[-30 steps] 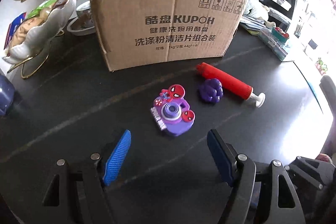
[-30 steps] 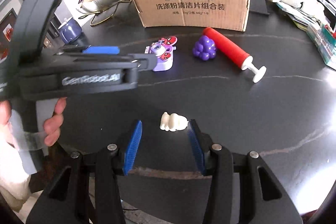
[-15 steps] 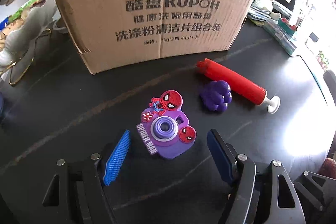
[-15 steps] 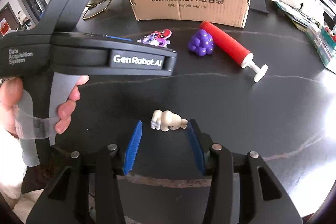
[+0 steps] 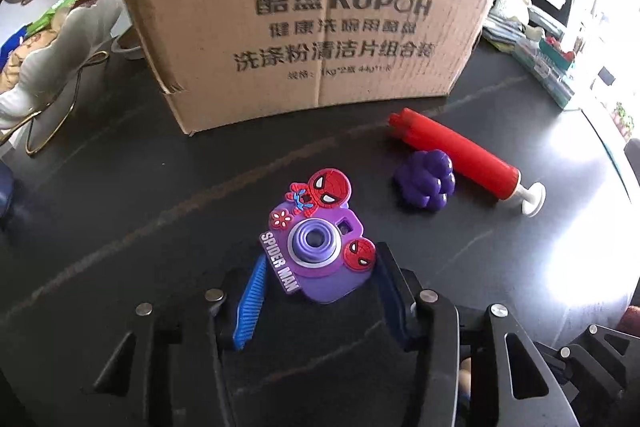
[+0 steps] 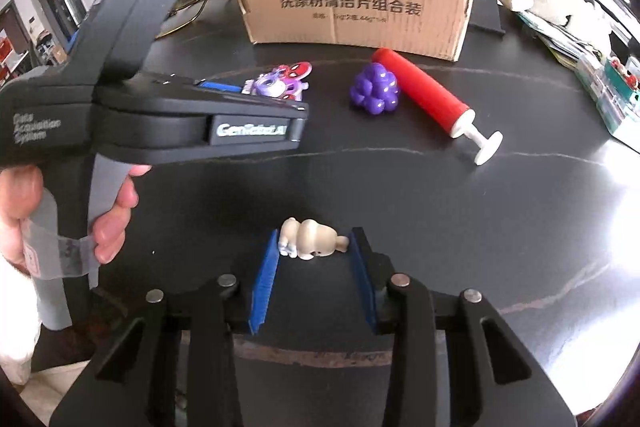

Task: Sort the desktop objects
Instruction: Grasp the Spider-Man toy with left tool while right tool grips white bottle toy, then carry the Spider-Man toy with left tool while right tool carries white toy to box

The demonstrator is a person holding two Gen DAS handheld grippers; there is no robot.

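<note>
Left gripper [image 5: 320, 267]: pads are sitting narrow on either side of the purple toy camera [image 5: 320, 251]. Cannot tell whether they are pressing it or just bracketing it. Risk, as a judgement: the camera is lying flat with its raised Spider-Man badges upward and the pads are meeting only its lower corners, so a lift is likely to pivot it out, or the rubbery shell is going to squirm under a light pinch.

Right gripper [image 6: 314, 251]: pads are standing narrow around the small cream figurine [image 6: 308, 239], which is lying on its side; contact looks near at both ends, but grip is unconfirmed. Risk: it is rounded and lumpy, so a squeeze along its length may be popping it forward across the dark table [image 6: 460, 227].

Looks: camera is purple, lilac lens ring, red heads, white "SPIDER MAN" lettering, near the table's front. Beyond it, the purple grape cluster [image 5: 426, 183] is touching the red pump [image 5: 456, 155]; both are waiting in front of the cardboard box [image 5: 312, 15], presumably the sorting bin.
</note>
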